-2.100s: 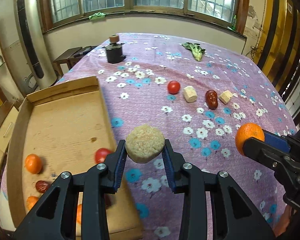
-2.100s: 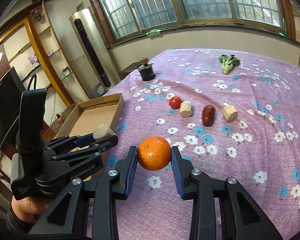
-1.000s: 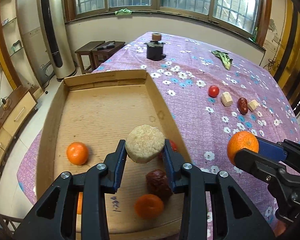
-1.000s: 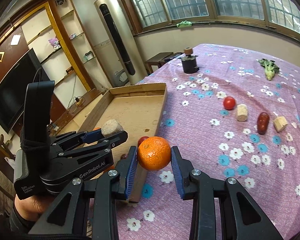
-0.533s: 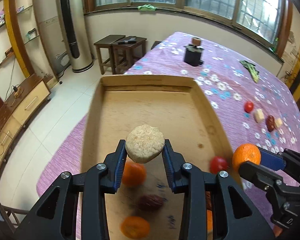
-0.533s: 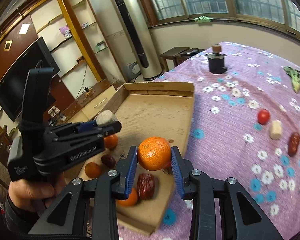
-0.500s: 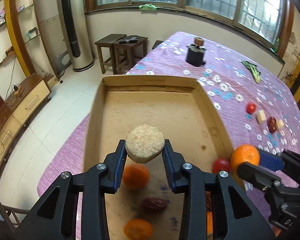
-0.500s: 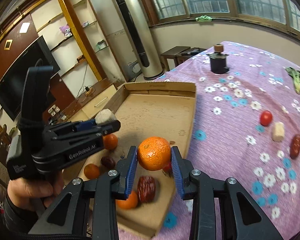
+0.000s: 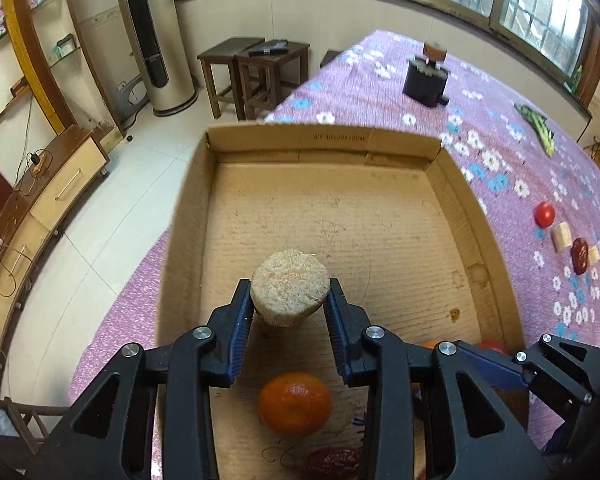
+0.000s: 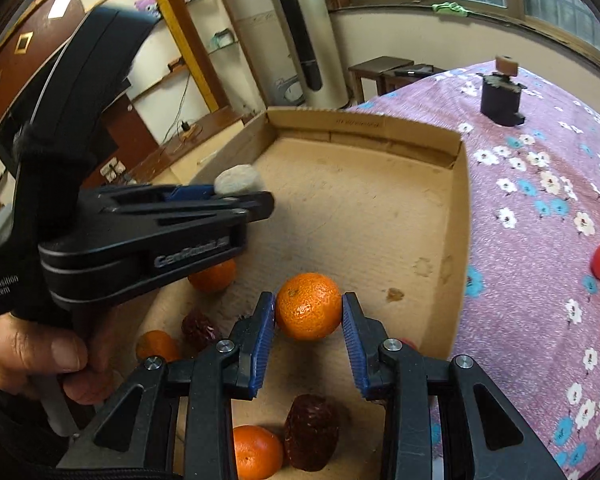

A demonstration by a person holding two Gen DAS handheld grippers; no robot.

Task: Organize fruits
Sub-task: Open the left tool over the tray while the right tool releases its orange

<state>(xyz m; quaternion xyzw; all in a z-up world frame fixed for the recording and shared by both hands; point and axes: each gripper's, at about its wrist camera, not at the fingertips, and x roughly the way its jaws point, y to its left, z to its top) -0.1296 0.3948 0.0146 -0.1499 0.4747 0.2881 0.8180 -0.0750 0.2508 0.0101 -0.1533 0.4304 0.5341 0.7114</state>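
Both your grippers now hang over the box, having swung in from the flowered cloth. Your left gripper clenches the tan round at frame centre above bare cardboard; your right gripper grips an orange low in its view, over the fruit already boxed (oranges, dark dates). Release looks next. A tomato waits at right on the cloth.
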